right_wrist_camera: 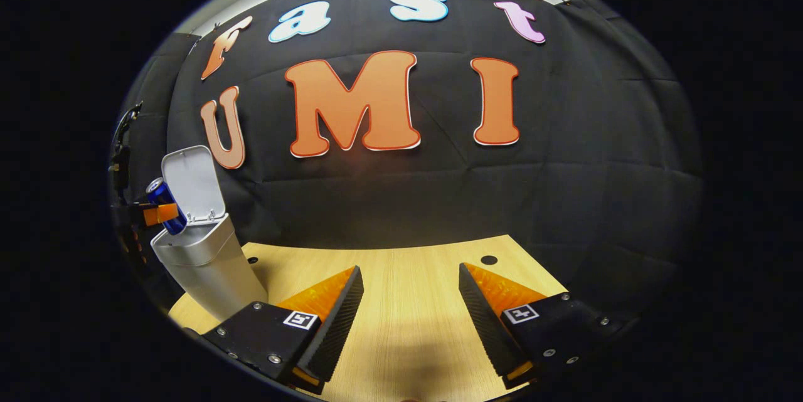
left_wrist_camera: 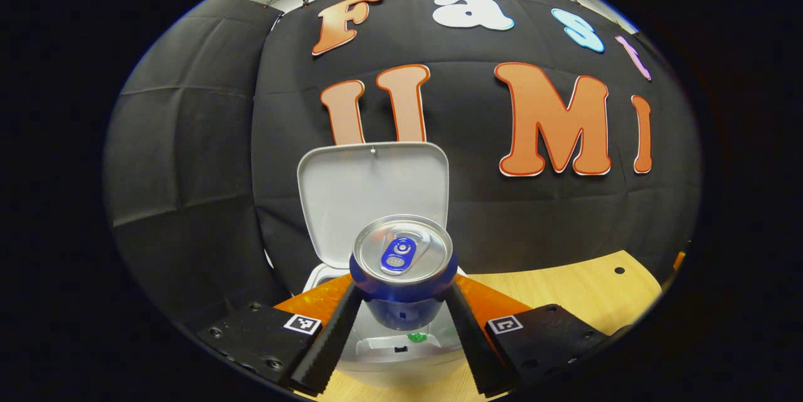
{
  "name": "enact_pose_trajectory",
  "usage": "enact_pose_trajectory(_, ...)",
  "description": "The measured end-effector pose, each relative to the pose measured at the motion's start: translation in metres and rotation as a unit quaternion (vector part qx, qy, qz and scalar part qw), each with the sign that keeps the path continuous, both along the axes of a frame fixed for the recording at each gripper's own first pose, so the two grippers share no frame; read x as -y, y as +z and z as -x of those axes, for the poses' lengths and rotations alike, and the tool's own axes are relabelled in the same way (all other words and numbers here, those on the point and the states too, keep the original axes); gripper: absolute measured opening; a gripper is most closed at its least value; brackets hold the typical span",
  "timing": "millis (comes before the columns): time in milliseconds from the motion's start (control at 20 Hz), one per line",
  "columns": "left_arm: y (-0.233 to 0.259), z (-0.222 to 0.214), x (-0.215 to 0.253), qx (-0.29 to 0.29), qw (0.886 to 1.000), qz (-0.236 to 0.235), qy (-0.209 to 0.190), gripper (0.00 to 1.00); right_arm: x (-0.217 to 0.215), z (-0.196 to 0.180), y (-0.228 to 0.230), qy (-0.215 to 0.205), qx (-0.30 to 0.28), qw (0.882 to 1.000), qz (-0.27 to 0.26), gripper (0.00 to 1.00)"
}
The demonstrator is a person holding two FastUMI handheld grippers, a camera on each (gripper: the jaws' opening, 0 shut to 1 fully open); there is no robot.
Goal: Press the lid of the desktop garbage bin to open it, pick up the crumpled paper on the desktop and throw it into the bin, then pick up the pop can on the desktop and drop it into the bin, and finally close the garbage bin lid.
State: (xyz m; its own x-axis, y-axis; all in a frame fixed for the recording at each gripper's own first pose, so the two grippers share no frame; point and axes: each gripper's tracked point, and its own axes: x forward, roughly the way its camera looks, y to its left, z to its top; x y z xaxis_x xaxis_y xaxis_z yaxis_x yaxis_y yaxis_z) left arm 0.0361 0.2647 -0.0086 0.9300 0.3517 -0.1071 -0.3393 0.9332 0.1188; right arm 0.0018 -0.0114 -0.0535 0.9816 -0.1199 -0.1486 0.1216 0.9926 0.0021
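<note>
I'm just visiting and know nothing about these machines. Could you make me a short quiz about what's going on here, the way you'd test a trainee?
1. True or false: the bin's lid stands open.
2. What does the left tool hold? A) crumpled paper B) blue pop can C) nothing
3. Fill in: the right tool is open above the bare wooden ____.

Key: 1 true. 2 B; the can hangs over the garbage bin mouth. 3 desktop.
</note>
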Motion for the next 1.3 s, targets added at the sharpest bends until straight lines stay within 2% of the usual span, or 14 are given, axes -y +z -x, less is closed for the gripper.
enact_pose_trajectory(50,-0.004,-0.002,-0.002,-0.002,1.000,0.001,0.002,0.81,0.004,0.003,0.000,-0.005,0.000,1.000,0.000,0.91)
enact_pose_trajectory(200,-0.018,-0.008,-0.006,-0.013,1.000,0.008,0.006,0.83,0.012,0.009,-0.002,-0.017,-0.003,1.000,-0.002,0.91)
enact_pose_trajectory(250,-0.020,-0.009,-0.007,-0.013,1.000,0.012,0.006,0.87,0.013,0.010,-0.002,-0.020,-0.003,1.000,-0.003,0.91)
enact_pose_trajectory(450,-0.010,-0.005,-0.008,-0.002,1.000,0.005,0.012,0.89,0.017,0.014,0.000,-0.022,-0.001,1.000,-0.002,0.92)
enact_pose_trajectory(1050,0.136,0.044,0.005,0.108,0.994,0.014,0.012,0.88,0.001,0.007,0.004,0.020,0.005,1.000,-0.006,0.92)
enact_pose_trajectory(1300,0.182,0.042,-0.008,0.136,0.990,-0.002,0.024,0.89,-0.002,0.007,0.006,0.032,0.010,0.999,-0.012,0.92)
